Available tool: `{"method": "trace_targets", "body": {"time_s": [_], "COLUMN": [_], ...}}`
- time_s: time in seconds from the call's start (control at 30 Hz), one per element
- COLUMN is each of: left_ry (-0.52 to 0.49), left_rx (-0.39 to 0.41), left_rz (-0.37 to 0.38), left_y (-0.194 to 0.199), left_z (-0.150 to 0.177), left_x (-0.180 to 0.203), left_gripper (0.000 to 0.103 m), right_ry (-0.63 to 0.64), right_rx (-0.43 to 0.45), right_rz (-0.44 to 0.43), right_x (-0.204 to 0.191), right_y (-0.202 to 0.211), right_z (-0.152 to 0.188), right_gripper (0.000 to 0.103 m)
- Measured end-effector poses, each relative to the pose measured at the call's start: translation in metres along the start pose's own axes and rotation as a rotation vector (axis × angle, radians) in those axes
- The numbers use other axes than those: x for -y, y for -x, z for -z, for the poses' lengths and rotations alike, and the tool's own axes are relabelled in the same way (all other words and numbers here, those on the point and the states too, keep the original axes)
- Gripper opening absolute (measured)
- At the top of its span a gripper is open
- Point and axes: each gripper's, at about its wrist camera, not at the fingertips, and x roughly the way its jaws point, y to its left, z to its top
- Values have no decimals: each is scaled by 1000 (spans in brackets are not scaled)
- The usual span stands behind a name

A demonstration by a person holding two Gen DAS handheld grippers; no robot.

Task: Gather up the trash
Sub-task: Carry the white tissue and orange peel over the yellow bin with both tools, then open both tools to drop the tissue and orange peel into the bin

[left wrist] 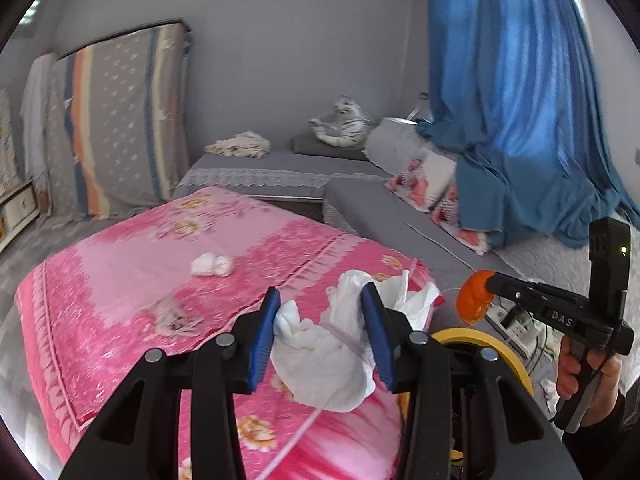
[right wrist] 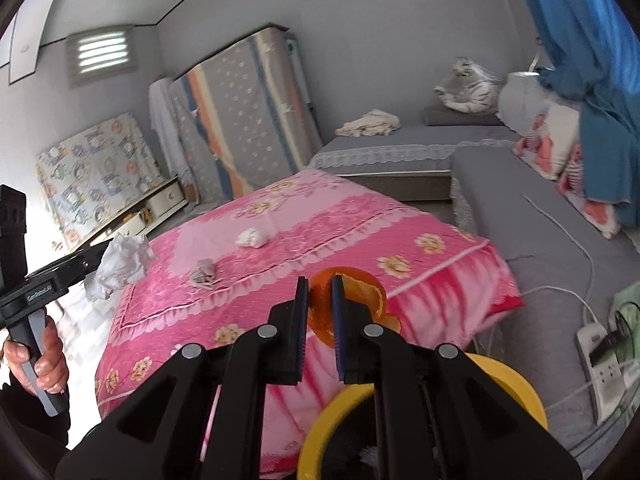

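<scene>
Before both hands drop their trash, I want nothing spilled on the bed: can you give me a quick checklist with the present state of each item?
1. Left gripper pinching the white tissue wad: ok.
2. Right gripper shut on the orange peel: ok.
3. Yellow bin below the right gripper: ok.
4. Bin has room inside: cannot tell.
5. Pink bed cover cleared: not ok, a white tissue ball and a grey scrap lie there.

White crumpled tissue (left wrist: 328, 344) clamped, orange peel (right wrist: 352, 304) pinched, tissue wad (left wrist: 211, 265) on pink quilt (left wrist: 120, 280)
</scene>
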Motion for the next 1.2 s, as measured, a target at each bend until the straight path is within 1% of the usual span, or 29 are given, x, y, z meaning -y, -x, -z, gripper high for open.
{"method": "trace_targets", "body": {"time_s": [0.37,0.67,1.0,1.2], "left_ry": [-130,-190,-217,-210], "left_rx": [-35,-71,-116,-179], "left_rz": [109,171,238,288], "left_y": [-23,-42,-65,-91], "left_z": [-1,3,10,22], "left_x": [70,112,147,161], "left_gripper": [40,40,40,41], "right_ry": [-71,-140,-186,-218], "right_rx": [29,31,18,-10], "right_rz": [72,132,184,213], "right_x": [40,73,96,109], "right_y": [28,44,52,48], "right_z": [19,38,53,62], "right_gripper": [10,10,10,10]}}
